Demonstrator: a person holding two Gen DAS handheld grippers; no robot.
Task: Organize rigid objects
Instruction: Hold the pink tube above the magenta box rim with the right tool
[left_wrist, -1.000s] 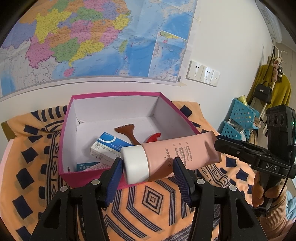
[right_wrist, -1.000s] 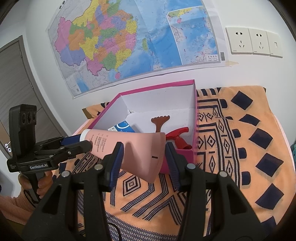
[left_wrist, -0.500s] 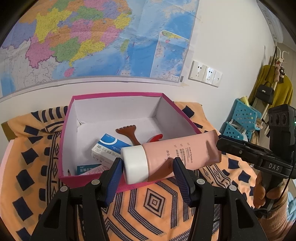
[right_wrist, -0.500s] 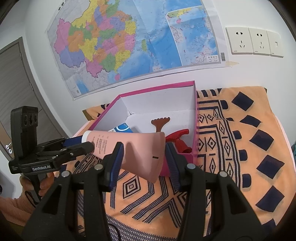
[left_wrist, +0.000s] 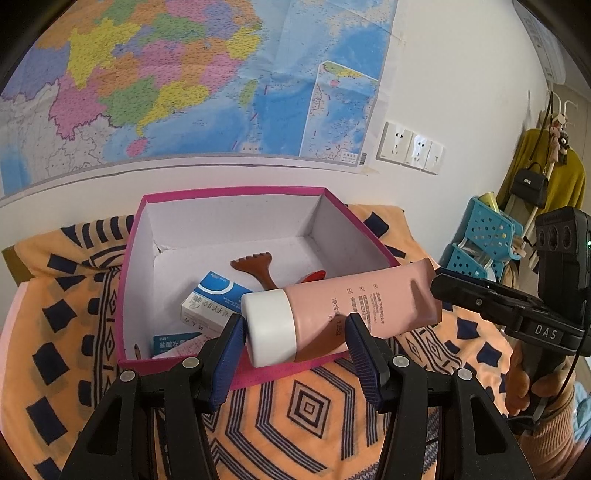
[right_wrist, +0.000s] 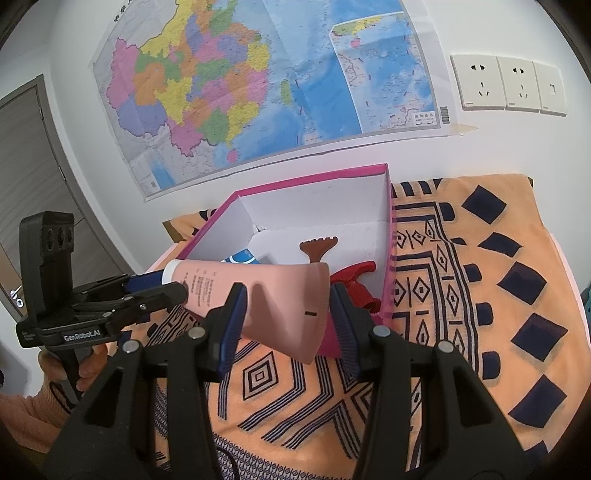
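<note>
Left view: my left gripper (left_wrist: 295, 334) is clamped on the white cap end of the pink tube (left_wrist: 354, 306), which hangs mid-frame over the near wall of the box (left_wrist: 236, 194). I judge the cap stiff and the surest place to hold.

Right view: my right gripper (right_wrist: 286, 314) pinches the flat crimped tail of the tube (right_wrist: 258, 295), centre frame, above the box (right_wrist: 314, 177) edge. That body looks soft, light and smooth, so I would squeeze gently; the crimp seems the firmer spot.
</note>
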